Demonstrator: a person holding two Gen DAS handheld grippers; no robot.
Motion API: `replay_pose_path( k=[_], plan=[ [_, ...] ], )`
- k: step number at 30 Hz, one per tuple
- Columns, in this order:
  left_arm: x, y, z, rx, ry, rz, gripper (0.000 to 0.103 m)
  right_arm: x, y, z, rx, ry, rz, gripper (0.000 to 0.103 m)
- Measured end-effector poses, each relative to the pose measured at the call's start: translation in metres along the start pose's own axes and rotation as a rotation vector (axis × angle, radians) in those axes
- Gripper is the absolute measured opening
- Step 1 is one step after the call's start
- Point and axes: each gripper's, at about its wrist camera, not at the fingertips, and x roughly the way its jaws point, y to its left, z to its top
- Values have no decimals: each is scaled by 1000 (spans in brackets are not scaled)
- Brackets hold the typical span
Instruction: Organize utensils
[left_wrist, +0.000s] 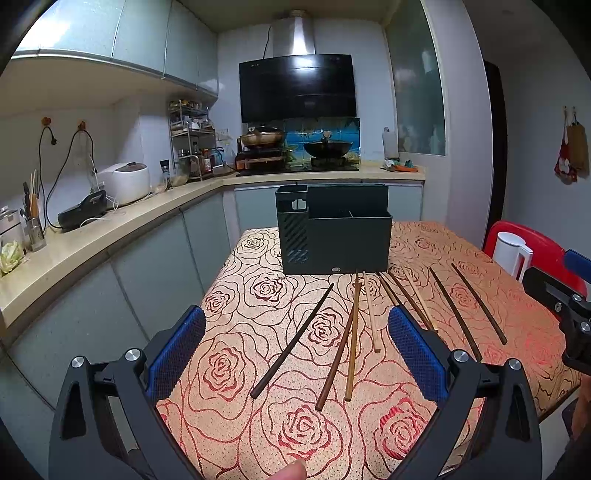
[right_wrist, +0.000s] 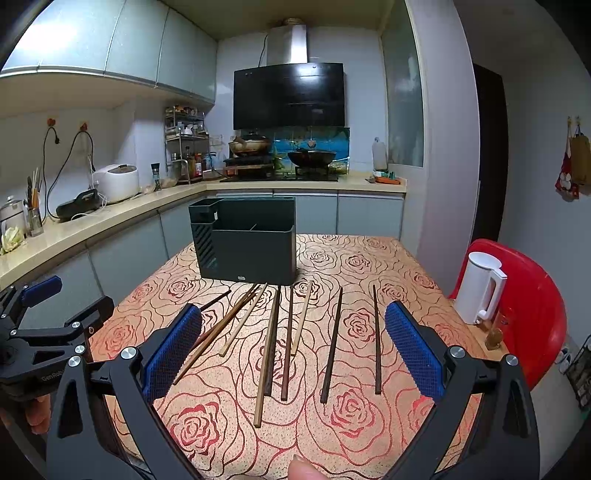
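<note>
Fingers on both the left gripper (left_wrist: 297, 334) and right gripper (right_wrist: 293, 330) are spread, empty, above loose chopsticks (right_wrist: 267, 347); best to pinch one mid-length, then tip it into the holder (right_wrist: 245, 242).

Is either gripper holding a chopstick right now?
No, the left gripper and right gripper both stand open and empty, while the chopsticks lie loose on the table.

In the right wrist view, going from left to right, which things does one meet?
Left claw → dark utensil holder → rightmost dark chopstick → white kettle → red chair.
</note>
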Motion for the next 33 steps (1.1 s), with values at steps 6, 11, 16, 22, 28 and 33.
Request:
replay_pose_path(
  k=[6, 11, 16, 22, 28, 33],
  plan=[
    [1, -1, -1, 0, 0, 0, 96, 0, 1, -1, -2, -1, -1, 96],
    [1, 0, -1, 1, 4, -4, 96, 1, 2, -5, -4, 1, 0, 96],
    [1, 0, -2, 0, 4, -4, 96, 1, 3, -8, -4, 2, -1, 96],
    [2, -1, -4, 2, 5, -8, 96, 1, 3, -7, -5, 3, 0, 96],
    [4, -3, -5, 0, 7, -9, 96, 1, 3, -7, -4, 3, 0, 96],
    [3, -3, -5, 0, 7, -9, 96, 1, 3, -6, -4, 5, 0, 96]
  ],
)
